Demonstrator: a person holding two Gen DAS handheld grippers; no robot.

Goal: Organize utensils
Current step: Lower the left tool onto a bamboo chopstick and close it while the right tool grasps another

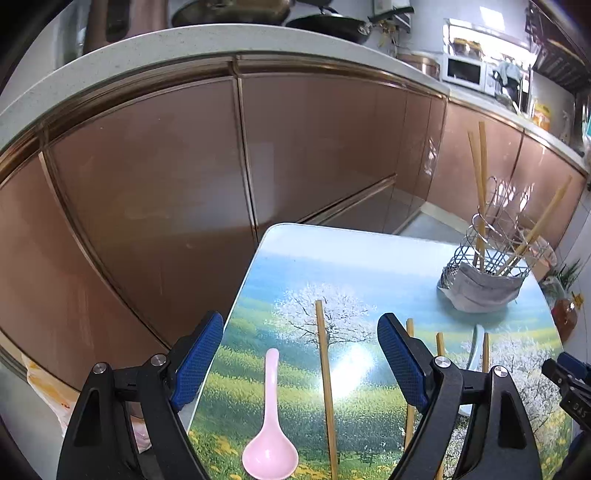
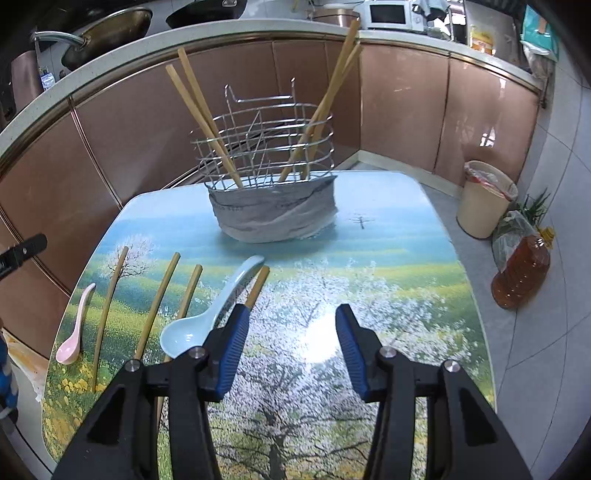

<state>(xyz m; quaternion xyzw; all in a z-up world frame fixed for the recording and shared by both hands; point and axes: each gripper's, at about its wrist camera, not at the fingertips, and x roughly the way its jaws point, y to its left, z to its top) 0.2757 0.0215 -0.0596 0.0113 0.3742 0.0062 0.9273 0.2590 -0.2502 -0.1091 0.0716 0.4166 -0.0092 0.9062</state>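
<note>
A wire utensil holder (image 2: 267,147) wrapped in grey cloth stands at the far side of the table (image 2: 388,229), with several bamboo chopsticks leaning in it. The same holder (image 1: 495,240) shows at the right in the left wrist view. Loose on the table lie a pink spoon (image 1: 271,428), a light blue spoon (image 2: 207,314) and several chopsticks (image 2: 109,314). My left gripper (image 1: 299,336) is open above the pink spoon and one chopstick (image 1: 327,380). My right gripper (image 2: 291,317) is open over bare table, with the blue spoon just left of its left finger.
Brown kitchen cabinets (image 1: 155,177) run close behind the table under a white counter with pans and a microwave (image 2: 393,14). On the floor to the right stand a beige bin (image 2: 484,199), a bottle of oil (image 2: 522,273) and a bag of greens.
</note>
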